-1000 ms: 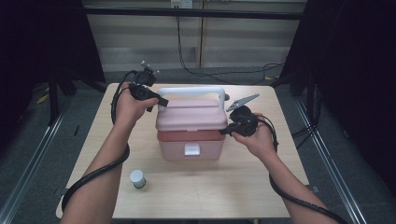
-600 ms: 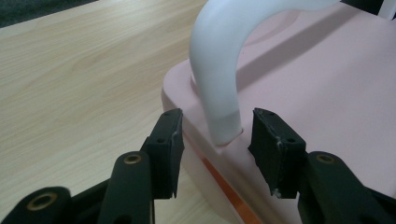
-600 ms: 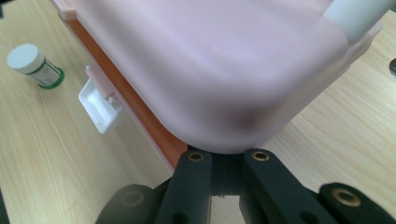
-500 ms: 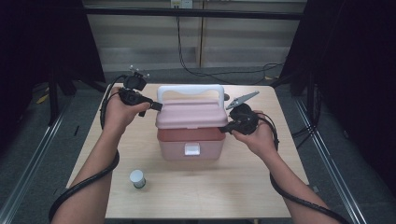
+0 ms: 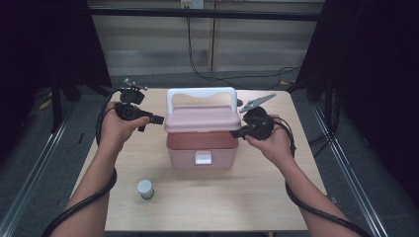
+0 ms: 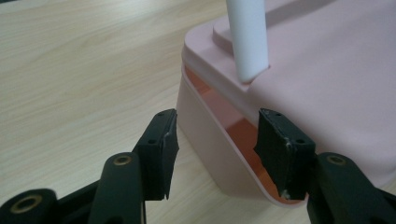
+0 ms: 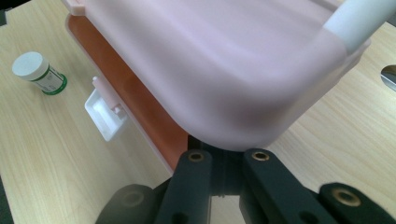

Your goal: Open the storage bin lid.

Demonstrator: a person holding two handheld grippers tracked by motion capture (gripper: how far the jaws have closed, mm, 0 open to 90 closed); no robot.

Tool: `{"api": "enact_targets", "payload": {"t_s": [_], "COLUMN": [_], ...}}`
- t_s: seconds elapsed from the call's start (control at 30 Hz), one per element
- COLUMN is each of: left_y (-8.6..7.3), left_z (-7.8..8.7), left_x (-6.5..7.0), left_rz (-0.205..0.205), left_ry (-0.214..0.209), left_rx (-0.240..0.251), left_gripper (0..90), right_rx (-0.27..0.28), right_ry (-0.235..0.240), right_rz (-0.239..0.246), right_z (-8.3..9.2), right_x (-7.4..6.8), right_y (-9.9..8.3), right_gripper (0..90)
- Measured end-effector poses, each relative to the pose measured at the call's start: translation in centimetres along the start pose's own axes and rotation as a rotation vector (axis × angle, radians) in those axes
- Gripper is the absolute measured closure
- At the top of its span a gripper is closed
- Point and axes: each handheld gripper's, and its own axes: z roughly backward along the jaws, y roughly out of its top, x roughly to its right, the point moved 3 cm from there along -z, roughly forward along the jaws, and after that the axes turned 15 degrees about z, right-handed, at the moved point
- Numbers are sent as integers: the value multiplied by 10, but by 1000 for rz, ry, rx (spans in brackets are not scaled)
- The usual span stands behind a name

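Status: you're partway into opening the pink box (image 5: 202,150), which sits mid-table (image 5: 247,207) with its white handle (image 5: 201,94) standing upright. The front latch (image 5: 203,158) hangs flipped out from the base, so I'd call the unlatching done. The lid (image 5: 200,118) is cracked but not open. The left gripper view shows a gap between lid and base with the orange inside visible, and the right gripper view shows the same gap along the front. Your right gripper (image 5: 236,133) is at the lid's right edge with its jaws closed and their tips tucked under the lid's corner. I can't tell whether they pinch the rim or just prop it from below. Your left gripper (image 6: 212,149) is just beside the box's left end. Its jaws have just been opening and now stand apart, with the box's near corner in line with the gap but neither pad pressing on it, so nothing is held there. The small white-capped bottle (image 5: 145,188) stands well apart from the box, near the front left of the table, and neither gripper is on it. What's left, as I read it: swing the lid fully up and back on its hinge. The right side is carrying the lid alone, so the left should either steady the base or take the lid's left edge. If the bottle is meant to go in the box, that hasn't started yet.
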Motion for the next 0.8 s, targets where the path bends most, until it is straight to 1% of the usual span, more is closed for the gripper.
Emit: {"api": "enact_targets", "payload": {"t_s": [0.07,0.1,0.17,0.27,0.37,0.4,0.47,0.57,0.7,0.8], "left_y": [-3,-3,-5,-7,-9,-10,-11,-14,-16,-17], "left_z": [-2,-3,-4,-6,-7,-7,-7,-8,-11,-13], "left_x": [-1,-1,-1,0,0,-1,-1,-1,0,3], "left_rz": [2,3,1,-6,-7,-7,-10,-20,-22,-29], "left_ry": [-2,0,-10,2,-4,-3,-3,5,-5,-7], "left_rx": [-4,-4,-7,-3,-17,-20,-23,-35,-40,-48], "left_gripper": [482,482,482,491,493,492,492,492,492,492], "right_rx": [8,2,5,7,10,12,12,11,23,17], "right_ry": [-2,-6,-6,-7,-1,-8,-5,-7,-7,-8], "right_rz": [-1,-2,-1,-2,-9,-8,-5,-4,-5,-6], "right_z": [1,2,4,4,5,5,6,7,8,8], "right_x": [1,2,2,2,3,3,3,3,4,3], "right_y": [1,2,3,5,5,6,7,9,10,11], "right_gripper": [900,900,900,900,900,900,900,900,900,900]}}
